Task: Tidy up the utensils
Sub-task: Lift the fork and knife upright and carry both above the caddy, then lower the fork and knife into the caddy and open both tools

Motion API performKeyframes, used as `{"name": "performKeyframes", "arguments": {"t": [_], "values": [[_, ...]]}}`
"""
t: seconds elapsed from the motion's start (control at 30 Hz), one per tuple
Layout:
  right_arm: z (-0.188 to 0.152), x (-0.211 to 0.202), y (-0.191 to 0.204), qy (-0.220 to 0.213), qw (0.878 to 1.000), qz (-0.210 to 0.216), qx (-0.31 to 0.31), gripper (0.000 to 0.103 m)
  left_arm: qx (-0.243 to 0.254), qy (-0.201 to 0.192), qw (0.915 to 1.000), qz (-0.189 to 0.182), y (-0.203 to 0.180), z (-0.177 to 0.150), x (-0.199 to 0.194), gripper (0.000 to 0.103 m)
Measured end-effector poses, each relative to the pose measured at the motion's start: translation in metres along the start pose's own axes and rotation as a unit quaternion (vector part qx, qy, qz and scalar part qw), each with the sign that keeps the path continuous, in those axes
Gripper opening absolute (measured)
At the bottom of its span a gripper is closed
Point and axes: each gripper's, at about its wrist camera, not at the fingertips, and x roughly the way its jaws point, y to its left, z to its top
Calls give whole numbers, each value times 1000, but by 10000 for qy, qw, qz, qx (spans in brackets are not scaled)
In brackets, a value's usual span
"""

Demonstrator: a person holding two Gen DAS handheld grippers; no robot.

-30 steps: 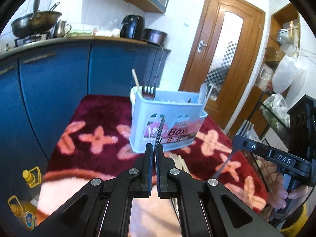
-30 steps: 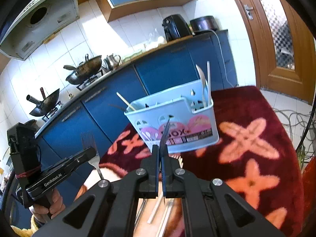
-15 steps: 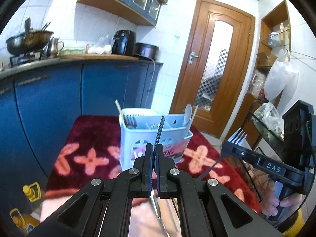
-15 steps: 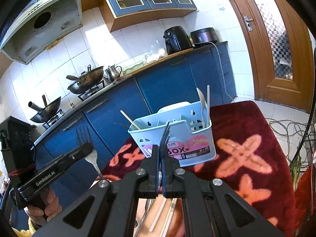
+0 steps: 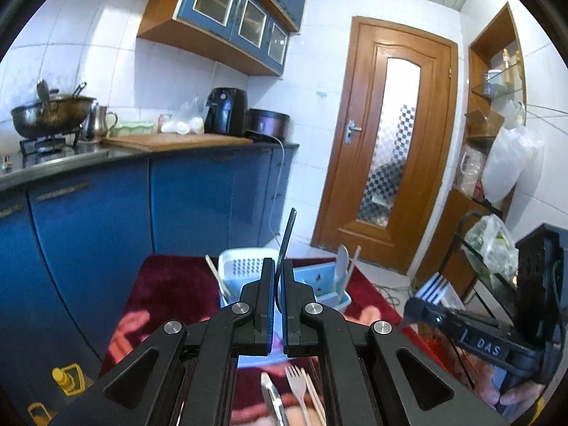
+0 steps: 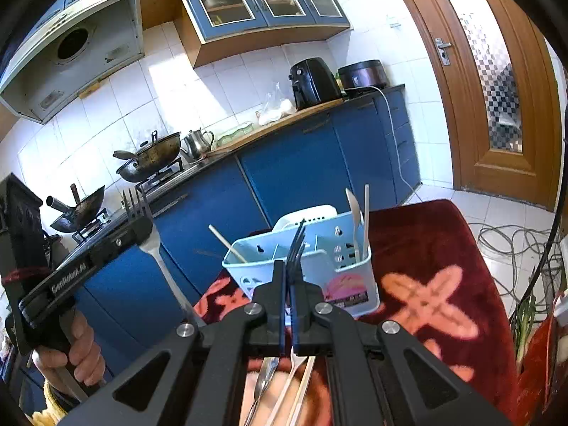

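My left gripper (image 5: pixel 278 275) is shut on a metal fork (image 5: pixel 287 234) seen edge-on, held upright above the table; it also shows in the right wrist view (image 6: pixel 142 213). My right gripper (image 6: pixel 288 277) is shut on another fork (image 6: pixel 296 245), tines up; it shows in the left wrist view (image 5: pixel 431 285). A light blue utensil caddy (image 6: pixel 319 266) stands on the red flowered cloth ahead of both grippers, holding a spoon (image 6: pixel 354 213) and sticks. Loose utensils (image 5: pixel 296 390) lie on the cloth beneath the grippers.
Blue kitchen cabinets (image 5: pixel 198 198) and a counter with woks, kettle and air fryer stand behind the table. A wooden door (image 5: pixel 390 142) is to the right. A rack with bags (image 5: pixel 497 248) stands at far right. Cables (image 6: pixel 511 241) lie on the floor.
Both grippers have risen and drawn back from the caddy, each still holding its fork. The caddy now sits lower and smaller in both views.
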Motion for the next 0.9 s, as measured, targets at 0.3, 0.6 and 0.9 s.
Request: {"name": "performKeyframes", "arguments": {"t": [0.3, 0.6, 0.9], "values": [[30, -1, 4, -285, 9991, -128, -270, 3, 154, -454, 9977, 476, 3, 40, 11, 3], [56, 12, -2, -513, 9968, -461, -395, 3, 307, -674, 9934, 878, 7, 63, 39, 3], [71, 40, -9, -559, 9933, -826, -583, 3, 385, -563, 9918, 1085, 10, 56, 75, 3]]}}
